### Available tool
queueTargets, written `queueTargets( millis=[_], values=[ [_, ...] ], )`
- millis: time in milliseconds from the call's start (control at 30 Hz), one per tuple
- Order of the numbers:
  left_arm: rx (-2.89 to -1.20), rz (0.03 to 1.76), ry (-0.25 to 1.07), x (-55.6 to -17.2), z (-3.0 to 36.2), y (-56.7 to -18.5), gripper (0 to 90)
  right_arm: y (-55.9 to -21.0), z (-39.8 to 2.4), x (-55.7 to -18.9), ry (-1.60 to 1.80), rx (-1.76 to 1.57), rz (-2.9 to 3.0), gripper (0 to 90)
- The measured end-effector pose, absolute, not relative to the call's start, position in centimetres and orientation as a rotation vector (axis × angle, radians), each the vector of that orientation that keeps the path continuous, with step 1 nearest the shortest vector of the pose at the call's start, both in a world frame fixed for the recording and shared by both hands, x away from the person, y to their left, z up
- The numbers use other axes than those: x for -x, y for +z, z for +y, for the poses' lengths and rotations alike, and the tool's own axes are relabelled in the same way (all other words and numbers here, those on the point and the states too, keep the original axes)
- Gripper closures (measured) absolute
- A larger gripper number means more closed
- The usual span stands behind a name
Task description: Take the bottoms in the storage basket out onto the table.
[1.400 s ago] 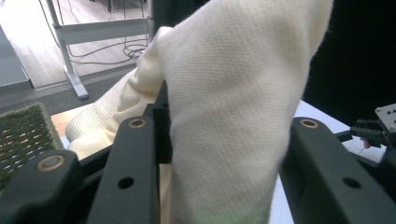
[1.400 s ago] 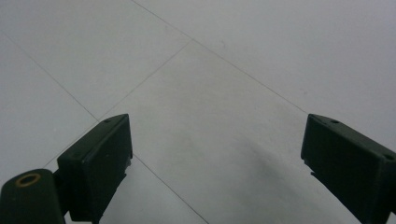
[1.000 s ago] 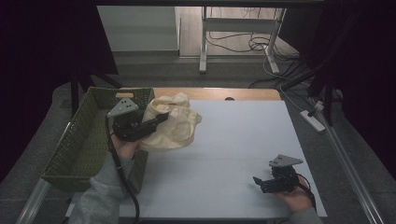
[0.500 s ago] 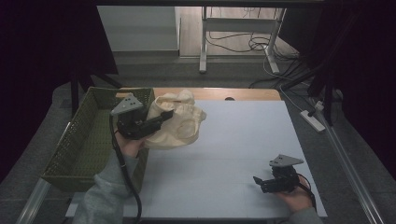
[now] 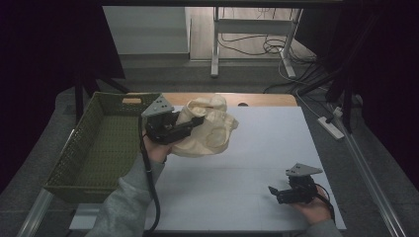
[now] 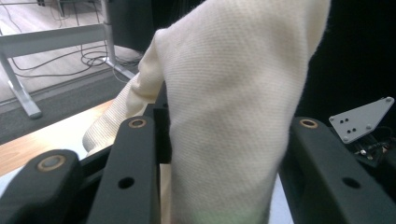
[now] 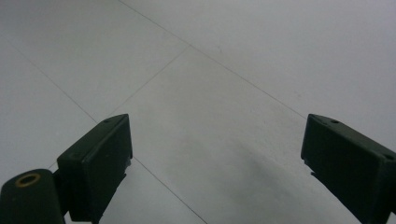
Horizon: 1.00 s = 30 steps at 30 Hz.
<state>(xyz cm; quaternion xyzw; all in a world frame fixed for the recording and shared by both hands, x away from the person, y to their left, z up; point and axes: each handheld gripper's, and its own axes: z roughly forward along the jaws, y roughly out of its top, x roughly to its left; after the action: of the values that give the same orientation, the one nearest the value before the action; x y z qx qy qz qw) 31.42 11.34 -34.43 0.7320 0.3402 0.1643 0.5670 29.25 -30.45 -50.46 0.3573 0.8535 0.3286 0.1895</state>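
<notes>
The left claw [image 5: 190, 127] is pinching the cream cloth [image 5: 210, 129] just above the table [image 5: 257, 148], the green basket [image 5: 106, 143] lying right beside it, while the right claw [image 5: 275, 192], spread and empty, rests well apart.

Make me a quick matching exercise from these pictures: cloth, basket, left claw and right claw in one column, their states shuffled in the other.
1. cream cloth
2. green basket
3. left claw
4. right claw

A. open, low over the white table
B. holds nothing inside
C. lifted, bunched
D. shut on fabric

Pairs: 1-C, 2-B, 3-D, 4-A
</notes>
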Motion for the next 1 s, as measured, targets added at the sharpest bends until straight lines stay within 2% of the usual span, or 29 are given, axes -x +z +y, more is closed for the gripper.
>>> queueTargets(
  millis=[567, 1000],
  values=[
    [-1.747, 0.794, 0.359, -32.0, 9.8, -35.1, 60.4, -50.4, -30.5, -29.2, 0.931, -1.010, 2.393, 9.1],
    [-1.782, 0.786, 0.316, -33.3, 7.2, -36.3, 60.4, -50.3, -30.6, -29.2, 0.936, -1.014, 2.391, 9.1]
  ],
)
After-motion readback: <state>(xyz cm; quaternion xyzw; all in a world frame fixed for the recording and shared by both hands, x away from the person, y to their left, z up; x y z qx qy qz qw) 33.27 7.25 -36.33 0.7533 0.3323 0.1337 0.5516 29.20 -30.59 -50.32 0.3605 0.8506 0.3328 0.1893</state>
